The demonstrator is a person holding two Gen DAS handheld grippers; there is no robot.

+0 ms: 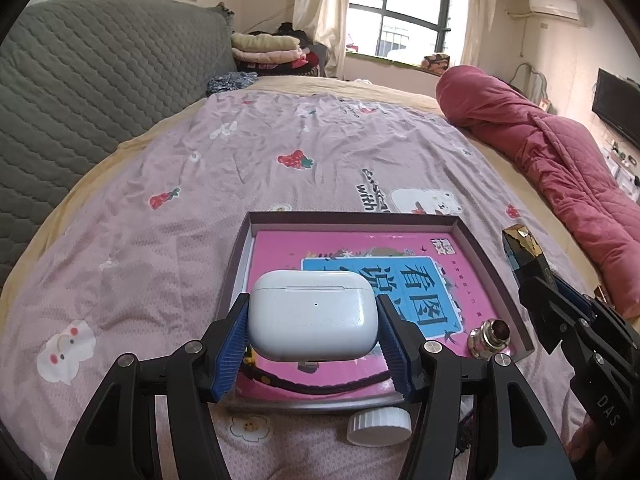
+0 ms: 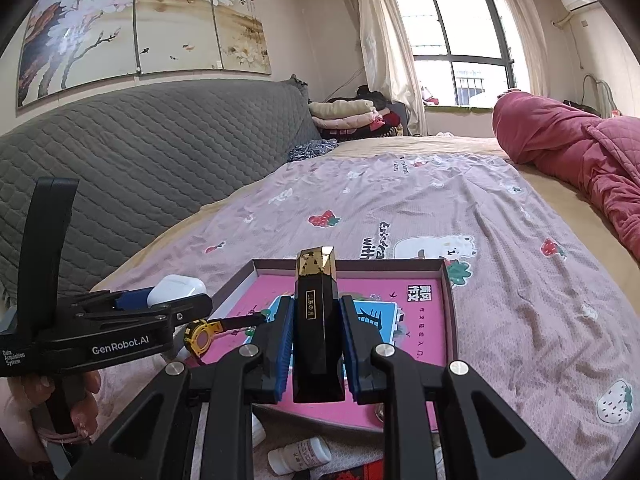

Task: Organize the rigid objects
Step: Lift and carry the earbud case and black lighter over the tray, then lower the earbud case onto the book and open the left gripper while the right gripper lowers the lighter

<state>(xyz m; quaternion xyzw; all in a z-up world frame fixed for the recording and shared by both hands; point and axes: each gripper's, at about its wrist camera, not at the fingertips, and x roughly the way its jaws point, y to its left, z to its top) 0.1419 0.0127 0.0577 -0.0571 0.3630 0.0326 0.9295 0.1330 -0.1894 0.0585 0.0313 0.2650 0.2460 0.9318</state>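
My left gripper (image 1: 314, 320) is shut on a white earbuds case (image 1: 312, 312), held above the near end of a shallow dark-rimmed tray (image 1: 352, 216). A pink book (image 1: 280, 248) lies in the tray, with a small metal cylinder (image 1: 490, 336) on its near right corner. My right gripper (image 2: 316, 308) is shut on an upright black box with a gold top (image 2: 316, 320) over the tray's (image 2: 450, 312) near side. The left gripper (image 2: 176, 304) with the white case (image 2: 176, 288) shows at the left of the right wrist view. The black box (image 1: 520, 252) stands at the right edge of the left wrist view.
A yellow-cased watch (image 2: 202, 336) lies on the book's near left. A white ribbed cap (image 1: 378, 426) and a small white bottle (image 2: 300, 456) lie on the pink bedsheet before the tray. A red quilt (image 1: 540, 148) lies at the right, a grey headboard (image 1: 100, 80) at the left.
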